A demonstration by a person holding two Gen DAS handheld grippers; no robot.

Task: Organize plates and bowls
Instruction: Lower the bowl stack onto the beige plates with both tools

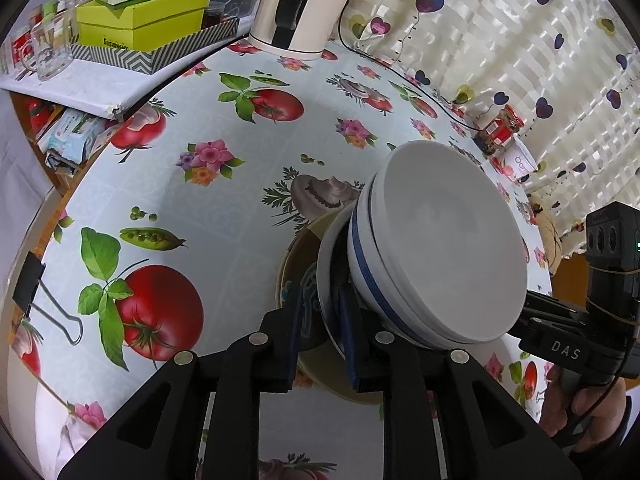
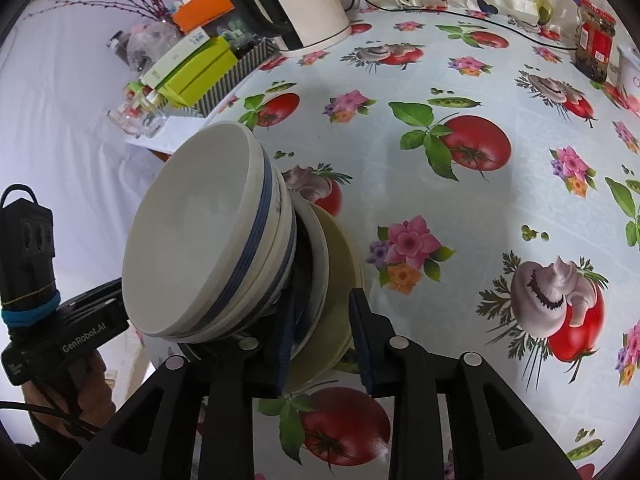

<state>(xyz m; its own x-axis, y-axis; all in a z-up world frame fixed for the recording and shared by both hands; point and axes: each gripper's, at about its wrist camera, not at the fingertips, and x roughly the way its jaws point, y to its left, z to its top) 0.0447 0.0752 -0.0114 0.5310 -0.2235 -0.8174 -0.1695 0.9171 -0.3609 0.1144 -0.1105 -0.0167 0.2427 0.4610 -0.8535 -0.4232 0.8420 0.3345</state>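
A stack of bowls and plates [image 1: 436,248] is flanked by both: the left hand-held gripper [image 1: 320,344] and right hand-held gripper [image 2: 324,344] are loosened around plate rims.

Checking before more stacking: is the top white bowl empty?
Empty: the top white bowl shows a bare white inside in both wrist views, nothing in it.

Pretty bright, soft daylight coming through the curtain [image 1: 500,40] at the far right. Fisheye bends the edges hard, corners go black. Tablecloth [image 2: 460,240] shows mild glare.
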